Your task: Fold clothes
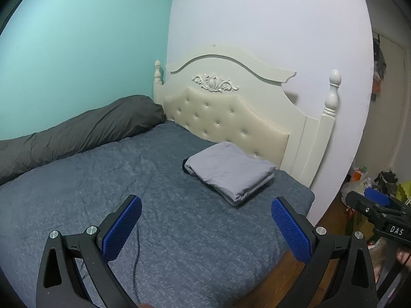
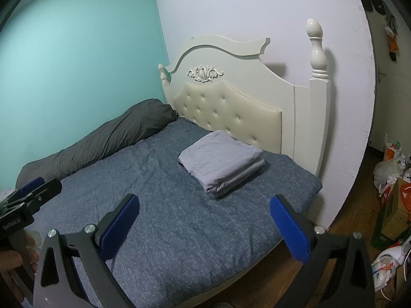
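dark garment (image 1: 184,166) hidden beneath folded grey clothes (image 1: 229,172).

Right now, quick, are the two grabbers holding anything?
Left gripper: open, holding nothing.
Right gripper: open, holding nothing.

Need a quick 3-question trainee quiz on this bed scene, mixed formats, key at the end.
1. True or false: the folded grey garment lies on the blue bedspread near the padded headboard.
2. Multiple choice: the left claw is A) shut on the garment, B) open and empty, C) out of view.
3. Fill in: the dark grey rolled duvet lies along the ____ wall.

Key: 1 true. 2 B; the right claw is open and empty too, and neither touches the garment. 3 turquoise.
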